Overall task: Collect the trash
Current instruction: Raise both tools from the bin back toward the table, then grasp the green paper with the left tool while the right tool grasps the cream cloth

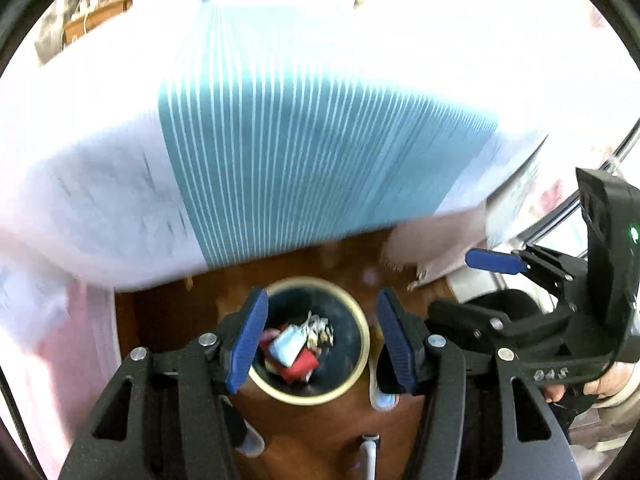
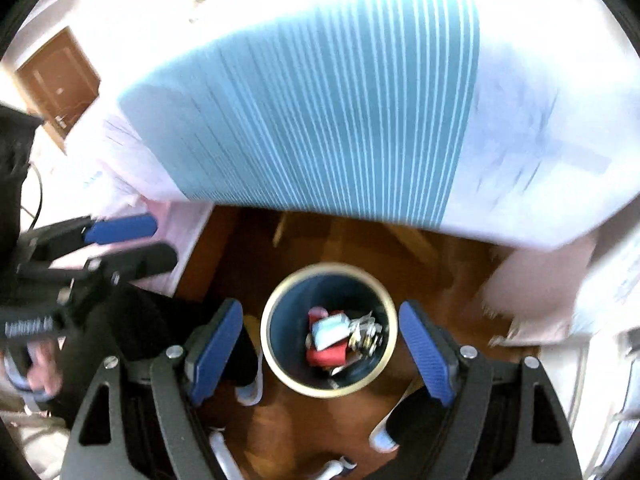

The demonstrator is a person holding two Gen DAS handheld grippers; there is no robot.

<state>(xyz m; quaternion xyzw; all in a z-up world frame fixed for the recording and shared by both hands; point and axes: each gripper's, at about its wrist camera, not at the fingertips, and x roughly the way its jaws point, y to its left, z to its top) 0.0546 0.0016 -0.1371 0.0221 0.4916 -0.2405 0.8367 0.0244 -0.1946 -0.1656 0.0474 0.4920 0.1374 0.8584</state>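
A round trash bin (image 1: 362, 344) with a cream rim and dark inside stands on the wooden floor, holding red, white and foil wrappers (image 1: 296, 346). My left gripper (image 1: 322, 304) hovers above it, blue pads apart, nothing between them. In the right wrist view the same bin (image 2: 276, 344) and its trash (image 2: 340, 338) lie below my right gripper (image 2: 320, 312), which is also open and empty. Each gripper shows in the other's view: the right gripper (image 1: 472, 284) at the right edge, the left gripper (image 2: 156, 240) at the left edge. Both views are blurred.
A table draped in a teal striped cloth (image 1: 304, 152) over white cloth overhangs the far side of the bin. A person's feet in pale slippers (image 2: 248, 392) stand beside the bin. A hand (image 1: 612, 384) grips the right tool. A brown door (image 2: 60, 84) is far left.
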